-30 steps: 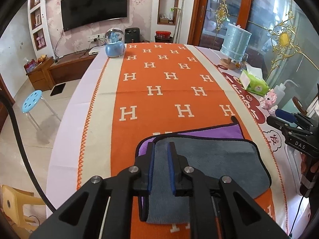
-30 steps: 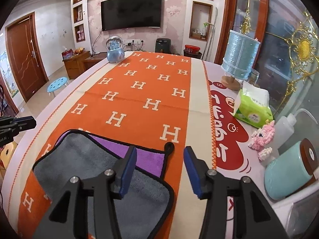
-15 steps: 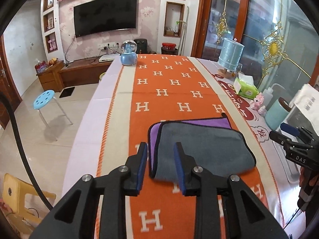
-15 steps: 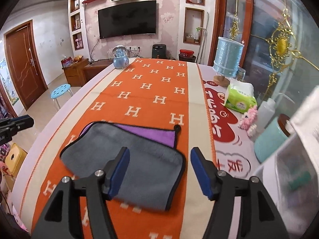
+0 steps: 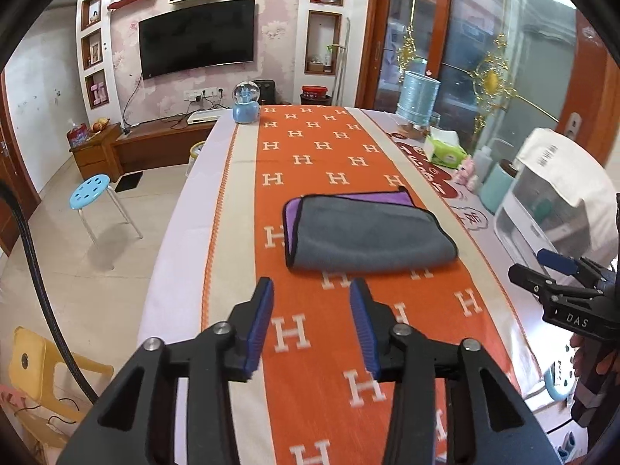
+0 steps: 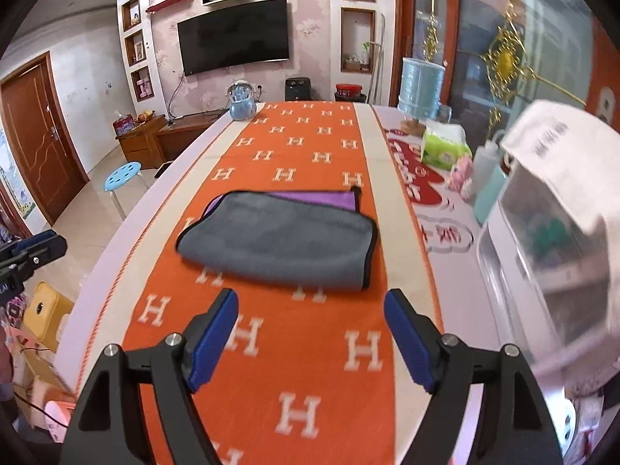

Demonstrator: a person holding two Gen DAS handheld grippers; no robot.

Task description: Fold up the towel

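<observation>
Grey-and-purple microfibre towel with black trim lies folded in half on the orange H-patterned runner covering the bench, a purple strip showing at its far edge. Left gripper and right gripper hang short of it, jaws spread, empty. First fold looks done; a second may remain.

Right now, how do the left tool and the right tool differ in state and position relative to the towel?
The left tool has a narrower gap between its blue pads than the right tool, which is spread wider. The left tool faces the towel's black-bound open edge; the right tool faces a rounded fold, with bound edges on its right. Both are open, empty, and apart from the folded grey and purple towel on the orange runner.
</observation>
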